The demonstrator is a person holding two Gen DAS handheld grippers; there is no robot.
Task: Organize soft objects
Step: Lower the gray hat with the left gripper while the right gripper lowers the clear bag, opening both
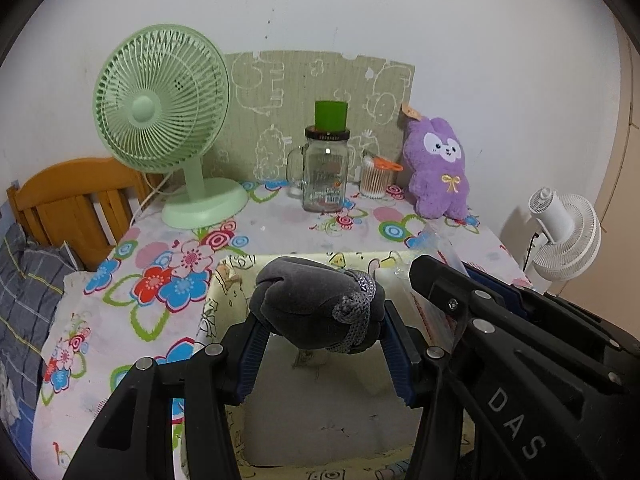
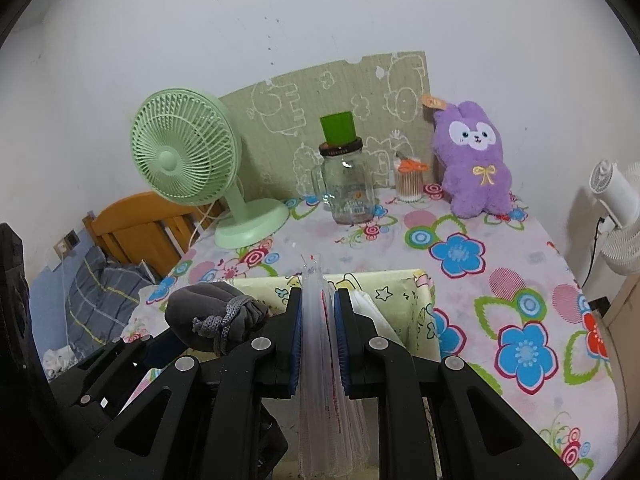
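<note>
The left gripper (image 1: 320, 354) grips a grey velvet drawstring pouch (image 1: 316, 306) between its blue-padded fingers (image 1: 252, 354), holding it above the open fabric storage box (image 1: 224, 280) with cartoon print; the pouch is plump, rounded and creased, cinched by a grey braided cord (image 1: 358, 308) knotted on its front. The right gripper (image 2: 318, 344) is clamped on a stack of clear plastic bags (image 2: 316, 320), held upright and edge-on, with red print showing, over the same box. Box stands on the floral tablecloth (image 2: 500, 280), well apart from the purple plush rabbit (image 2: 474, 160), glass jar (image 2: 348, 184) and green fan (image 2: 188, 156) at the rear.
</note>
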